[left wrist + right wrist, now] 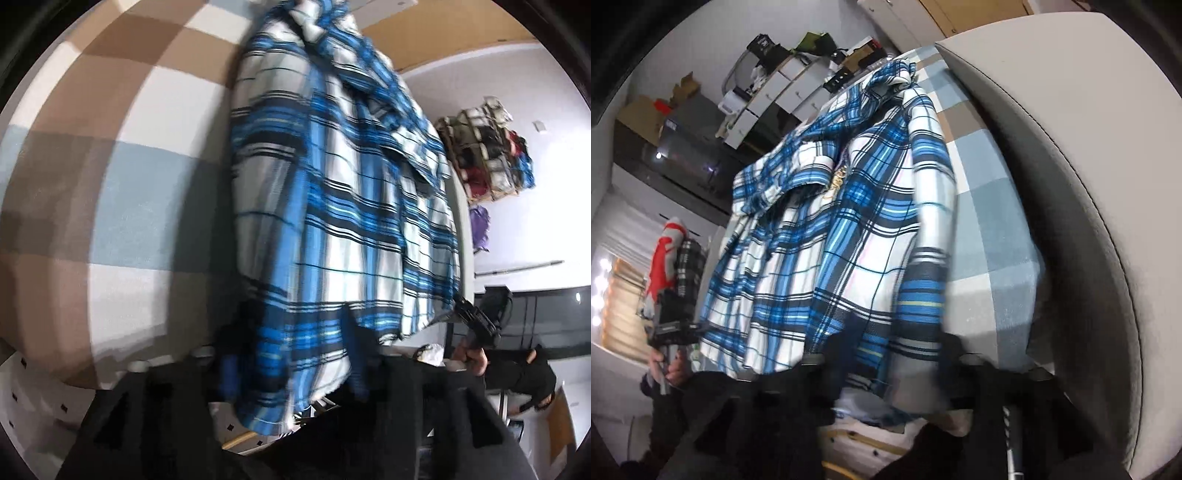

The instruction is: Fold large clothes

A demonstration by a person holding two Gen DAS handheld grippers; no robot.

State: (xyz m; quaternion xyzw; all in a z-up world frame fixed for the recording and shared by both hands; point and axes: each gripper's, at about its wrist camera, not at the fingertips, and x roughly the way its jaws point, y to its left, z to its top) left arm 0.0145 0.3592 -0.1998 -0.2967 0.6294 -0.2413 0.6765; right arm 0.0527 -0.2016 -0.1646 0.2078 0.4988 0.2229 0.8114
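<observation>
A blue, white and black plaid shirt (332,206) hangs stretched over a checkered bed. My left gripper (295,354) is shut on the shirt's hem, its fingers mostly hidden by cloth. In the right wrist view the same shirt (827,236) fills the middle, and my right gripper (886,373) is shut on another part of its hem. The right gripper shows in the left wrist view (476,321), hand-held at the shirt's right edge. The left gripper shows in the right wrist view (670,328) at the shirt's left edge.
The bed cover (122,192) is checkered in tan, white and pale blue. A padded grey headboard (1089,155) curves along the bed's side. A rack of folded clothes (487,147) stands by the wall. White drawers (775,88) with clutter and a dark cabinet (687,155) stand behind.
</observation>
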